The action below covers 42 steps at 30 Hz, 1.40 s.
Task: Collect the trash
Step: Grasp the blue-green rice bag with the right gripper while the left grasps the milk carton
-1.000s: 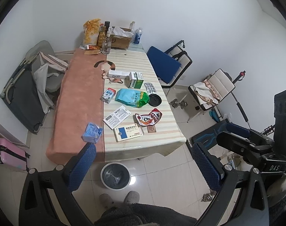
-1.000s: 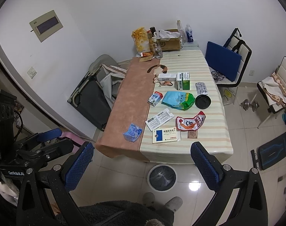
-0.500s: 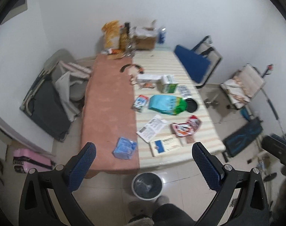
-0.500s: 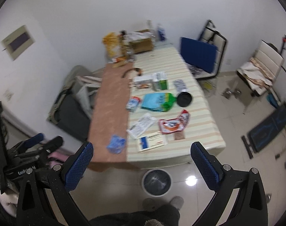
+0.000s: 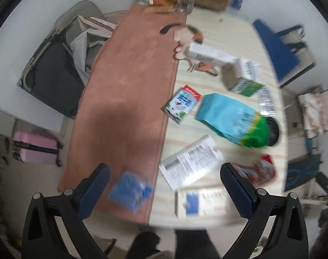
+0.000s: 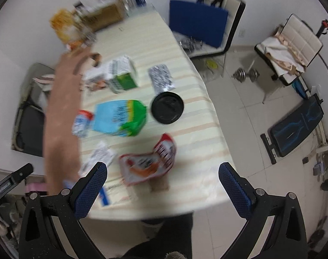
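Observation:
Trash lies on the long table [image 5: 125,86]. My left gripper [image 5: 165,191] is open and empty above the near edge, over a crumpled blue wrapper [image 5: 130,191], a white printed sheet [image 5: 190,165] and a white-and-blue box [image 5: 203,202]. My right gripper [image 6: 162,187] is open and empty just above a red snack wrapper [image 6: 148,165]. Farther on lie a blue-green bag [image 6: 120,117], a black lid [image 6: 167,108], a blister pack [image 6: 161,78], a small milk carton [image 5: 182,103] and a green-white box [image 6: 122,75]. The trash bin is hidden.
Bottles, a cardboard box [image 6: 103,15] and a yellow bag [image 6: 65,28] stand at the table's far end. A blue chair [image 6: 198,26] is at the right side, a dumbbell [image 6: 246,74] and bench [image 6: 295,116] on the floor, a pink suitcase [image 5: 35,151] at the left.
Both grippers have moved forward and down toward the table, which now fills the views. The bin has passed out of sight below. The frames are motion-blurred.

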{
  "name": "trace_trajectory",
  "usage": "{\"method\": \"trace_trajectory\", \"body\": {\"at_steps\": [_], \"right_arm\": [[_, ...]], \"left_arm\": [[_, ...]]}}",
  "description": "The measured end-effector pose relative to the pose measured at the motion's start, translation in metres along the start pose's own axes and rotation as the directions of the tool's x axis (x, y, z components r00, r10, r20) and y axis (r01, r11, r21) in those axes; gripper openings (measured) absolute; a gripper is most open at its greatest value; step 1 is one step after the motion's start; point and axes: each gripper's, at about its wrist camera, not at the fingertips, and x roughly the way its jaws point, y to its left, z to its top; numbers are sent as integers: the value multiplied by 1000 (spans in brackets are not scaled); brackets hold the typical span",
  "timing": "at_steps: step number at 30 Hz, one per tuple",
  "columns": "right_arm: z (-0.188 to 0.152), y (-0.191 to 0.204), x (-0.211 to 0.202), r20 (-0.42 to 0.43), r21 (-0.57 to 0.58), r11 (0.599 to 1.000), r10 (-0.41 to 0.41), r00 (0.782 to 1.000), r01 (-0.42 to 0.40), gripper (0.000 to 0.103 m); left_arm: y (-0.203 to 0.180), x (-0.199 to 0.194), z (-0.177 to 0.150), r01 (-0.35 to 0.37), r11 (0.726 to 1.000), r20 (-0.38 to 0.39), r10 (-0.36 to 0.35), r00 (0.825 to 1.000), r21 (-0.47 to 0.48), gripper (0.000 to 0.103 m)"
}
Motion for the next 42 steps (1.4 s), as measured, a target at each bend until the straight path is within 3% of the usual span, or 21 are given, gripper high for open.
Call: {"method": "trace_trajectory", "body": {"at_steps": [3,6,9,11,15,18,20,21,24,26,27,29,33,37,39,41,42], "right_arm": [[38,12,54,-90,-114,993,7,996,-17,103],[64,53,100,-150,-355,935,-40,988,-16,103],[74,100,139,-158,-615,788,-149,976,21,103],[76,128,162,-136,-750,661,-206,969,35,103],[65,177,204,-111,-899,438,-274,955,21,103],[55,202,235,-115,-944,331,-311,943,-6,103],[49,210,252,-135,-952,304,-336,932,-29,103],[48,212,259,-162,-950,307,-343,925,-53,103],[53,210,268,-242,-910,403,-330,912,-96,103],[60,201,269,-291,-859,500,-301,908,-110,97],[65,193,270,-332,-813,569,-280,901,-123,94],[73,176,270,-405,-711,685,-217,888,-157,79],[84,141,270,-458,-525,836,-118,881,-161,63],[85,123,269,-467,-424,889,-50,883,-174,49],[84,117,269,-469,-381,904,-10,883,-192,43],[80,109,265,-464,-358,911,16,886,-204,38],[79,109,264,-461,-349,914,25,887,-207,36]], "left_arm": [[-20,43,28,-91,989,-38,96,995,113,103],[-31,80,53,-157,962,-60,174,983,222,103],[-26,99,66,-214,950,-69,235,970,226,103],[-16,105,65,-225,957,-89,244,966,185,103],[2,115,52,-250,960,-130,266,955,123,103],[12,124,44,-254,962,-165,267,949,96,103],[17,128,44,-250,964,-177,262,949,85,103],[17,130,47,-244,966,-179,256,950,85,103],[14,131,57,-222,970,-161,236,958,101,103],[3,134,65,-189,974,-149,207,967,125,103],[-2,136,70,-175,975,-148,196,969,139,103],[-12,140,79,-146,973,-143,173,975,177,103],[-35,160,96,-111,954,-143,156,977,277,103],[-51,179,108,-71,937,-169,136,976,342,99],[-51,183,113,-48,940,-176,113,978,339,66],[-48,188,116,-11,954,-201,75,977,301,51],[-48,186,116,-7,959,-193,64,979,284,51]]}}
